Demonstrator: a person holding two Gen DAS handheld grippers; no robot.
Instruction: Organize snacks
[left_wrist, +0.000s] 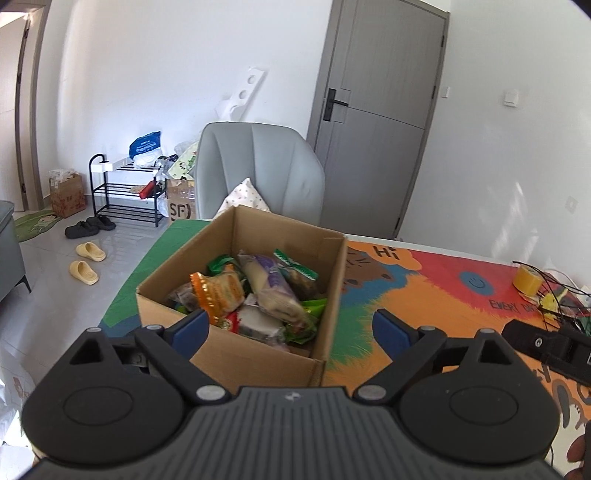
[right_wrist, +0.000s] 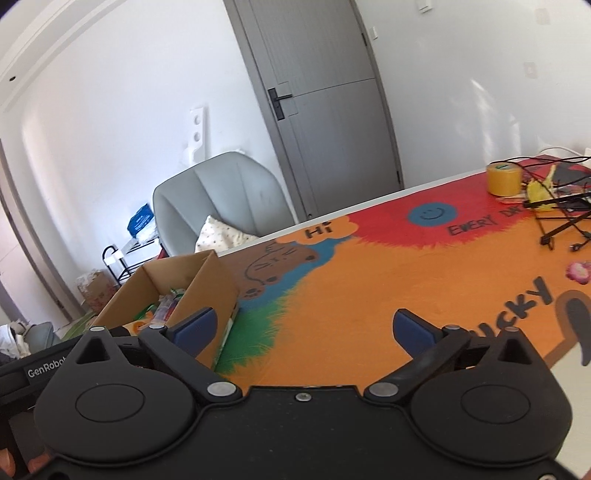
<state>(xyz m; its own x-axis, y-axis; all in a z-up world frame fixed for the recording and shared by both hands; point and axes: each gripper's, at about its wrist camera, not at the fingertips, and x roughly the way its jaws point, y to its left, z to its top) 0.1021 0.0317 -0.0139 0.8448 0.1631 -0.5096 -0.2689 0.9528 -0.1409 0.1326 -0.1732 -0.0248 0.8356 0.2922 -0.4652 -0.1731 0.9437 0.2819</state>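
An open cardboard box (left_wrist: 328, 280) stands on the colourful table mat (left_wrist: 436, 291), filled with several snack packets (left_wrist: 258, 291) in orange, green, purple and white wrappers. My left gripper (left_wrist: 290, 326) hovers at the box's near side, open, with nothing between its blue pads. In the right wrist view the same box (right_wrist: 210, 288) sits at the left. My right gripper (right_wrist: 304, 326) is to the right of it over the orange part of the mat (right_wrist: 369, 295), open and empty. Part of the right gripper's black body (left_wrist: 546, 345) shows at the right edge of the left wrist view.
A yellow tape roll (right_wrist: 503, 179) and black cables with a folding stand (right_wrist: 561, 214) lie at the table's far right. A pink round item (right_wrist: 579, 271) sits near the right edge. Behind the table stand a grey armchair (left_wrist: 258, 173), a shoe rack (left_wrist: 125, 192) and a grey door (left_wrist: 380, 110).
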